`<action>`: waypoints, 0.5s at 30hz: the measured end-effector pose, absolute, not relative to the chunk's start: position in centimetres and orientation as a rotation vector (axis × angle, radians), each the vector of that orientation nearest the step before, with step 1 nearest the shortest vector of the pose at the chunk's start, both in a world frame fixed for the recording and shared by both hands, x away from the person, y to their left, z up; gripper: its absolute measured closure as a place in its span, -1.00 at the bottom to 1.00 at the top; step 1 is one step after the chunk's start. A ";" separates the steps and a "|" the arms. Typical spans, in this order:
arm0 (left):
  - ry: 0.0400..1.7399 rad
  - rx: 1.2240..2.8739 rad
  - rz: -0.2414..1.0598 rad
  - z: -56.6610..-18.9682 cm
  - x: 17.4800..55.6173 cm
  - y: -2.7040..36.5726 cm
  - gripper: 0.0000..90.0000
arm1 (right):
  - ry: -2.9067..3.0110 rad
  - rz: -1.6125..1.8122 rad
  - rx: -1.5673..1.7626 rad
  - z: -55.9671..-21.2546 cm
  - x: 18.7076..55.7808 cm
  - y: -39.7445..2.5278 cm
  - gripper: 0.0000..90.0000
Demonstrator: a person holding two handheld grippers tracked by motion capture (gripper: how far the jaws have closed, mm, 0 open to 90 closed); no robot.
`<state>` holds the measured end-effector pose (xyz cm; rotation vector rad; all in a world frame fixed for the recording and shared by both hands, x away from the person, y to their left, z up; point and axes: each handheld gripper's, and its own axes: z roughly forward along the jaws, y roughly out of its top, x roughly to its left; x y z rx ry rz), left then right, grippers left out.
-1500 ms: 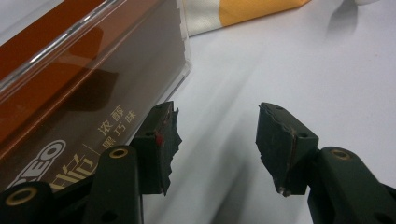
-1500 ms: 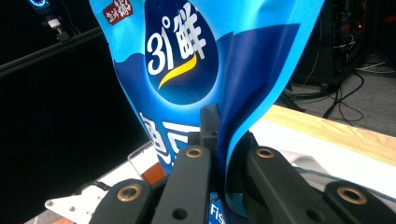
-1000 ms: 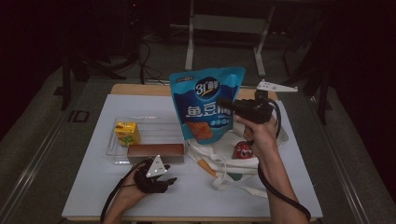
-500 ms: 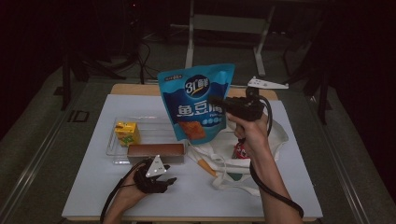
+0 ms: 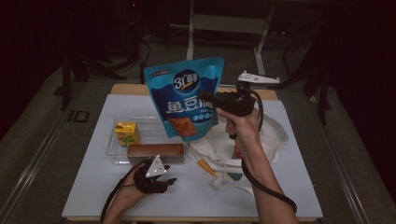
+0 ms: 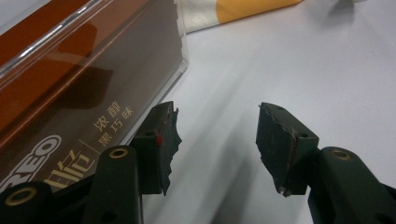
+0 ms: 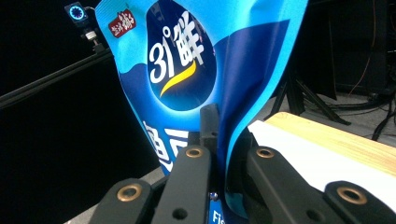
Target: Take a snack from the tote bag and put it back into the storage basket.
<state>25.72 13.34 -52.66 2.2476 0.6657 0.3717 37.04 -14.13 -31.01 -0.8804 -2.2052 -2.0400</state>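
- Two grippers work at a white table (image 5: pixel 289 186), with the clear tray (image 5: pixel 112 149) as the landmark.
- Right gripper (image 5: pixel 208 99) holds a blue snack bag (image 5: pixel 184 95) upright in the air, above and to the right of the tray, its jaws clamped on the bag's right edge.
- From the right gripper view, the bag (image 7: pixel 201 60) is pinched between the closed black jaws, its printed face towards the camera.
- Left gripper (image 5: pixel 169 183) rests on the table just in front of the tray, jaws apart and holding nothing.
- From the left gripper view, a brown box (image 6: pixel 88 88) stands just beside the gripper's (image 6: pixel 215 140) left jaw; whether they touch cannot be told.
- Inside the tray, a yellow carton (image 5: pixel 127 133) sits at the left end, and the brown box (image 5: pixel 156 151) lies along the near side.
- Right of the tray, a white cloth bag (image 5: pixel 271 135) lies crumpled on the table, below the raised snack bag.
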 end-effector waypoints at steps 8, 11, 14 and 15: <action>0.668 2.241 0.373 -52.6 25.7 13.5 0.05 | -2.181 -2.051 -0.895 -30.8 37.6 -12.8 1.00; 0.669 2.239 0.373 -52.6 25.7 13.5 0.05 | -2.179 -2.052 -0.899 -30.8 37.7 -12.4 1.00; 0.669 2.239 0.373 -52.6 25.7 13.5 0.05 | -2.169 -2.058 -0.904 -30.7 37.9 -11.9 1.00; 0.668 2.241 0.373 -52.6 25.7 13.5 0.05 | -2.166 -2.061 -0.907 -30.7 38.0 -11.8 1.00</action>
